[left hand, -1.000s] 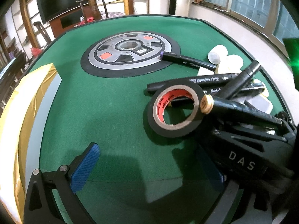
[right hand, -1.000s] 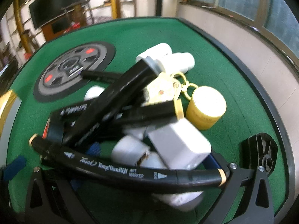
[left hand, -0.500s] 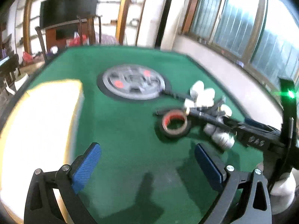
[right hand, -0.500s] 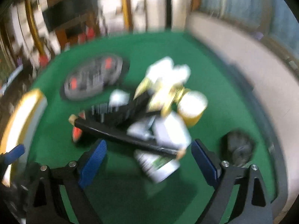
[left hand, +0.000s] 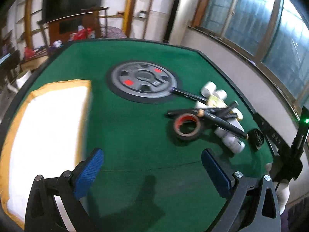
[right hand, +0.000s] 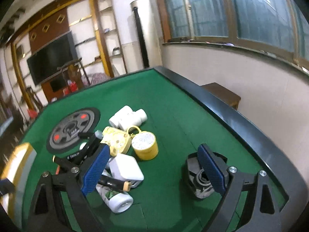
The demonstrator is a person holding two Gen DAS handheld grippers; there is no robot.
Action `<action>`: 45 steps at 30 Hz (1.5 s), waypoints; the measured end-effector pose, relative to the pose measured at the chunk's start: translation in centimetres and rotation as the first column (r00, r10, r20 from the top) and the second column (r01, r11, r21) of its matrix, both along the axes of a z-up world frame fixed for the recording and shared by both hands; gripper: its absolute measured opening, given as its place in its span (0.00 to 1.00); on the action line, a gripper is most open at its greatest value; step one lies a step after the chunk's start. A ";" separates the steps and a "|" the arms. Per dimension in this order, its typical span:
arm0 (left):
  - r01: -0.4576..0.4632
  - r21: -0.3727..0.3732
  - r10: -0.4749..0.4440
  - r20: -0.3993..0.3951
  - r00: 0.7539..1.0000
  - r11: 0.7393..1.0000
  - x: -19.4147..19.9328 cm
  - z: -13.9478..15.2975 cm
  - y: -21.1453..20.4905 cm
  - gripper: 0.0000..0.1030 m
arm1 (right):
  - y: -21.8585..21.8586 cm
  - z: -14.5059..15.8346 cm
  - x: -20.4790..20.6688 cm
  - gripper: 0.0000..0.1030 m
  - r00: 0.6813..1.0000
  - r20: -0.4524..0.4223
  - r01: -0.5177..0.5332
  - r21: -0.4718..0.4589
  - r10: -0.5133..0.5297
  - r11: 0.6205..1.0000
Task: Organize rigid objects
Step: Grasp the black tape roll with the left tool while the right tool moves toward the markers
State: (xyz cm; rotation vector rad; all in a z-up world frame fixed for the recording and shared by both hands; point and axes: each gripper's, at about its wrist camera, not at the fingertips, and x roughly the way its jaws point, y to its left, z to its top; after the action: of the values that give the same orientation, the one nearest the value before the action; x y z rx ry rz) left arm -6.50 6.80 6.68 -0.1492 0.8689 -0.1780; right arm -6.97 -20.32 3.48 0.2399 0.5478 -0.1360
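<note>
Markers, tape and white pieces, perhaps plugs, lie heaped; left gripper and right gripper gape, grasping nothing.

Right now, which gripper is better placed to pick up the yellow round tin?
Right. The yellow round tin lies just ahead of the open right gripper; the left gripper faces bare felt beside the tape roll.

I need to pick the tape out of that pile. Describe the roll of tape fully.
The roll of tape is black on the outside with a red inner core, printing on it too blurred to read. It lies flat on the green table, hole up, at the near left edge of the pile. A black marker with a tan end rests across its far right rim. Both grippers are clear of it. In the right wrist view only a red sliver shows behind a gripper finger.
</note>
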 end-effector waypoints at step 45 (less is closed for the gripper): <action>0.219 0.009 -0.219 -0.002 0.976 0.976 1.2 -0.9 -5.5 0.19 | -0.9 -1.0 0.7 0.89 0.999 -0.050 -0.004 0.092 0.009 0.996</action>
State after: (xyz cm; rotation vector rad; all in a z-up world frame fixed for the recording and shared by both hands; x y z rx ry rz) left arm -5.25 1.26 5.75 -0.0441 0.8866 -0.3799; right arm -6.26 -21.19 2.51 0.3245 0.6060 -0.1112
